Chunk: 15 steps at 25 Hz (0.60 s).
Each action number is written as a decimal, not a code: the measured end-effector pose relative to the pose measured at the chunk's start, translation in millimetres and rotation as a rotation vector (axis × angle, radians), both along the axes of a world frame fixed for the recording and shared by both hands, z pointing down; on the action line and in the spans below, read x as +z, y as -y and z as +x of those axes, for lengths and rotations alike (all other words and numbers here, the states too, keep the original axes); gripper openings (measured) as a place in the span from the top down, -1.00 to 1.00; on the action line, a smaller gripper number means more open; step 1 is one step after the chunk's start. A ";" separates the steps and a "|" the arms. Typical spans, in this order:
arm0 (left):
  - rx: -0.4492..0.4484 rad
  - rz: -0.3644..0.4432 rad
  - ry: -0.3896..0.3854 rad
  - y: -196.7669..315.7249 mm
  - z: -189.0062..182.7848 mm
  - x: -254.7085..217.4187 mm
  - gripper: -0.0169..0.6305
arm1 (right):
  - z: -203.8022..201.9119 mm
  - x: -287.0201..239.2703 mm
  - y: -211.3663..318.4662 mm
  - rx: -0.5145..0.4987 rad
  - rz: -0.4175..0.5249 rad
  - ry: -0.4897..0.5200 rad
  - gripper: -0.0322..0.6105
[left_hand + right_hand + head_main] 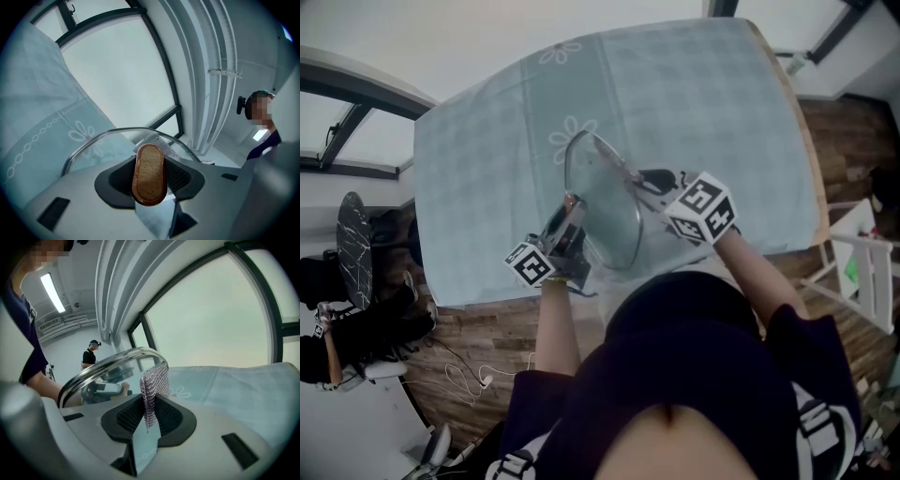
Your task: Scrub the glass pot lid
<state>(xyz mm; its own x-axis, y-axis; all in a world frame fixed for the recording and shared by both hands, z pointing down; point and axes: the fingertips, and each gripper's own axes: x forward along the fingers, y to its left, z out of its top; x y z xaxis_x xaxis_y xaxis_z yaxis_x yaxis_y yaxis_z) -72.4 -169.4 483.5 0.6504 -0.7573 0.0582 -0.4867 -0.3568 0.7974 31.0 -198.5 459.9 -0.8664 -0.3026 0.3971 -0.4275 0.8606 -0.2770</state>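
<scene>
While the left claw (565, 225) clamps the knob (150, 173) of one glass lid (614, 211), the right claw (151, 420) pinches one chainmail scrubber (154, 380).

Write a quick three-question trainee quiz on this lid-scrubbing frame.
1. True or false: the left gripper is shut on the wooden knob of the glass lid.
2. What does the right gripper hold? A sponge; B metal mesh scrubber; C brush.
3. Does the lid lie flat on the tablecloth?
Key: 1 true. 2 B. 3 No, it is held up on edge.
</scene>
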 end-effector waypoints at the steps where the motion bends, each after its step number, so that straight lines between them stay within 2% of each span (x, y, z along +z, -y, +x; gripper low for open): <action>1: -0.004 0.001 -0.009 -0.6 -1.6 -0.3 0.43 | -2.5 -3.7 -0.5 -0.009 -0.014 0.027 0.67; 5: -0.018 0.003 -0.030 -1.9 -7.1 -2.4 0.43 | -11.0 -16.3 -10.5 -0.076 -0.032 0.102 0.67; 15: -0.017 0.001 -0.038 -2.2 -8.7 -2.4 0.43 | -25.1 -25.1 -27.5 -0.146 -0.040 0.168 0.66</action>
